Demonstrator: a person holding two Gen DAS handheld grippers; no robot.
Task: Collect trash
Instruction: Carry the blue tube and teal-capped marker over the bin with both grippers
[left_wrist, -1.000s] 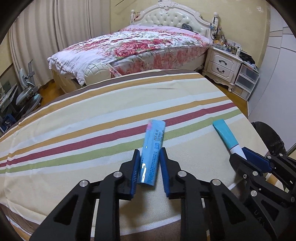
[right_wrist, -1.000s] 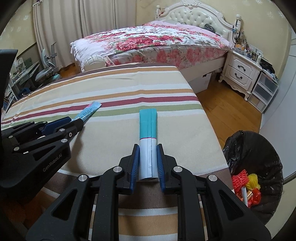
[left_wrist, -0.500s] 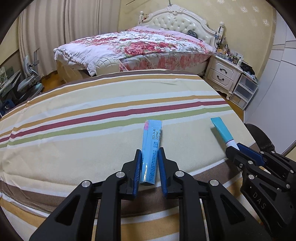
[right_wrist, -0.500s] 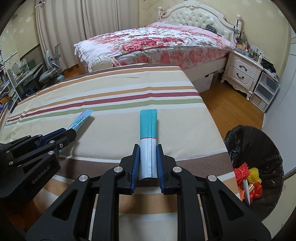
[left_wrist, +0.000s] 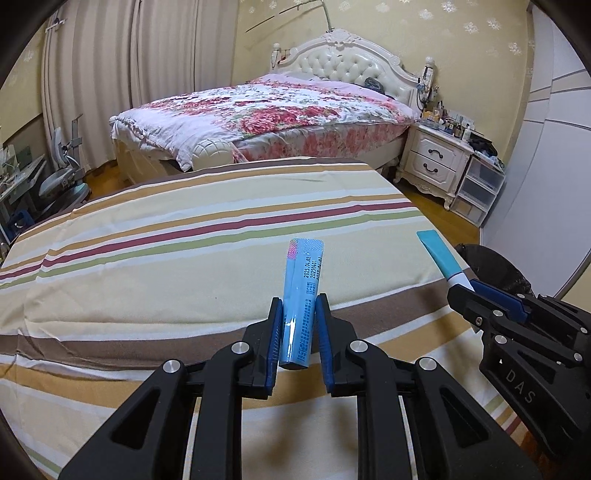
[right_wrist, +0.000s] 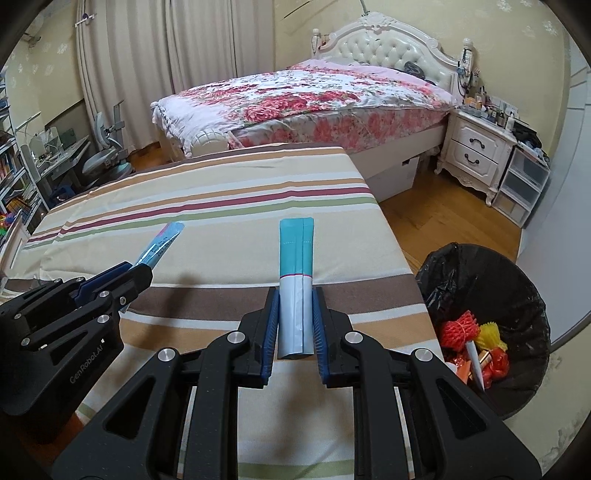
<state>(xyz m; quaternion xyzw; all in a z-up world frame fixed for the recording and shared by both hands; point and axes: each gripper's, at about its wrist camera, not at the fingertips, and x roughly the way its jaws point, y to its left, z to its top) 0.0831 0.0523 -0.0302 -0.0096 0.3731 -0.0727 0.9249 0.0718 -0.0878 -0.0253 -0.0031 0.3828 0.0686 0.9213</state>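
We hold a blue sachet (left_wrist: 301, 302) in the left gripper (left_wrist: 298, 332) and a teal-and-white packet (right_wrist: 295, 280) in the right gripper (right_wrist: 294, 325), jaws closed on each, above the striped counter (right_wrist: 207, 199). The lined bin (right_wrist: 517, 295) sits on the floor at our four o'clock. Both packets look slick and are pinched only at the tail, so we judge that a fast swing could shake one loose onto the floor short of the rim.

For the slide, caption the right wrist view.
Right gripper holds a teal-and-white sachet over the striped table, bin at right.
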